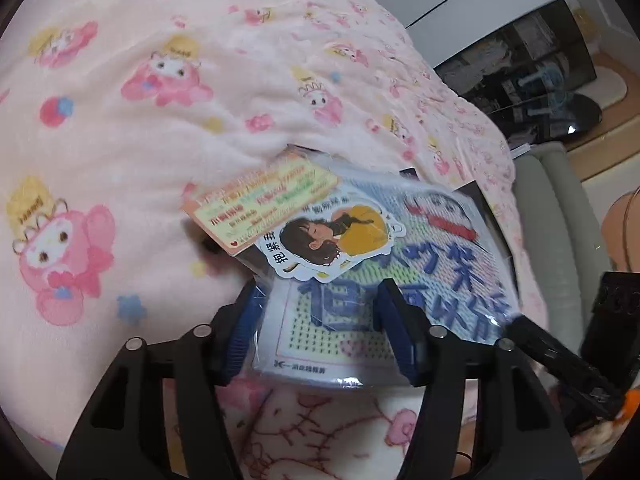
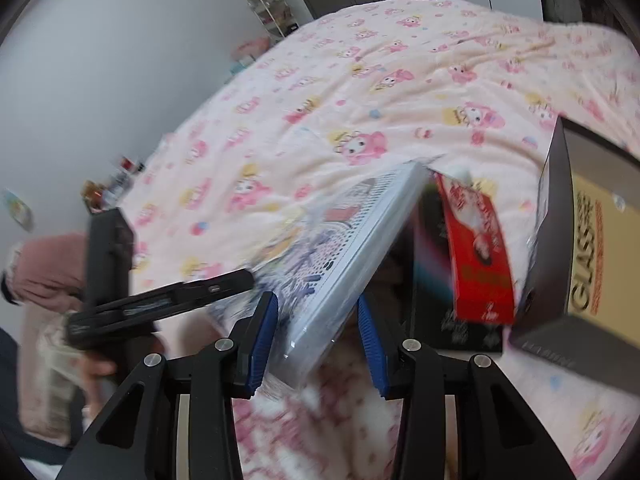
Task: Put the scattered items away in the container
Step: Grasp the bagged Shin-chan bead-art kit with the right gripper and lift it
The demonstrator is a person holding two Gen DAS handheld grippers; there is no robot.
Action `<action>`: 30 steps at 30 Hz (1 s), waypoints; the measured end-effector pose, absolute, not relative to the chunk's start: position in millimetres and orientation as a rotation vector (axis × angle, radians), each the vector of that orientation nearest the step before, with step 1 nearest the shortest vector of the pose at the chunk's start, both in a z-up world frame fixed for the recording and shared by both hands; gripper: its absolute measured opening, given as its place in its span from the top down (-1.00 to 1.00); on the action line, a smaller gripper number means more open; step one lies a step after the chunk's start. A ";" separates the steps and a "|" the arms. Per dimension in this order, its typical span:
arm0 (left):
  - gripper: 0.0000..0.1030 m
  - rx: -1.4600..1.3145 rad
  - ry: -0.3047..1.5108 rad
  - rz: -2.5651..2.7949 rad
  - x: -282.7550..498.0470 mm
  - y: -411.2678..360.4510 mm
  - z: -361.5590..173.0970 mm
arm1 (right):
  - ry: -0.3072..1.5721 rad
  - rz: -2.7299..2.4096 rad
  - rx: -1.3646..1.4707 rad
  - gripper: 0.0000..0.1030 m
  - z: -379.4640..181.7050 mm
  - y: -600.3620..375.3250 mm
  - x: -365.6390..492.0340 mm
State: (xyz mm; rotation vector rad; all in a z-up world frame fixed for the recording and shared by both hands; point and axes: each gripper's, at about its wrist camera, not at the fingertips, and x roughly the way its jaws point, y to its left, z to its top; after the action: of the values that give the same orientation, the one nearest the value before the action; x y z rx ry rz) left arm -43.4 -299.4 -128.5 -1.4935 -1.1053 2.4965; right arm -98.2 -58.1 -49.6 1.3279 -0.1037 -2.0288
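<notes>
A flat plastic-wrapped craft kit with blue characters, a girl sticker and a yellow card lies tilted on the pink bed. My left gripper is open, its blue pads on either side of the kit's near end. The other gripper's black finger touches the kit's right edge. In the right wrist view the same kit stands on edge between my open right gripper's fingers. A dark box with a "GLASS" label stands at the right. A red packet leans beside it.
The pink cartoon-print blanket covers the bed. A black glass table and grey cushion lie past the bed's right edge. A black packet sits behind the kit. A shelf stands by the far wall.
</notes>
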 end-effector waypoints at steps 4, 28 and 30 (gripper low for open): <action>-0.17 -1.732 -0.800 2.758 -45.3 -294.9 -125.5 | -0.132 -2.013 1.376 0.32 -64.8 -55.7 -96.3; 0.06 -1.539 -0.929 2.361 -28.6 -246.5 -97.3 | -0.332 -2.076 1.322 0.49 -48.9 -8.5 -85.7; 0.07 -1.552 -0.845 2.384 -24.4 -226.8 -85.3 | -0.385 -2.074 1.341 0.49 -54.0 12.7 -71.1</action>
State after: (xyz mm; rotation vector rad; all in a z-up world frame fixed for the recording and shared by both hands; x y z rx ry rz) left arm -24.4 -226.8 -85.3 -1.5519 -0.8448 2.3842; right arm -71.1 12.7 -54.0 1.3413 -0.3845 -2.0736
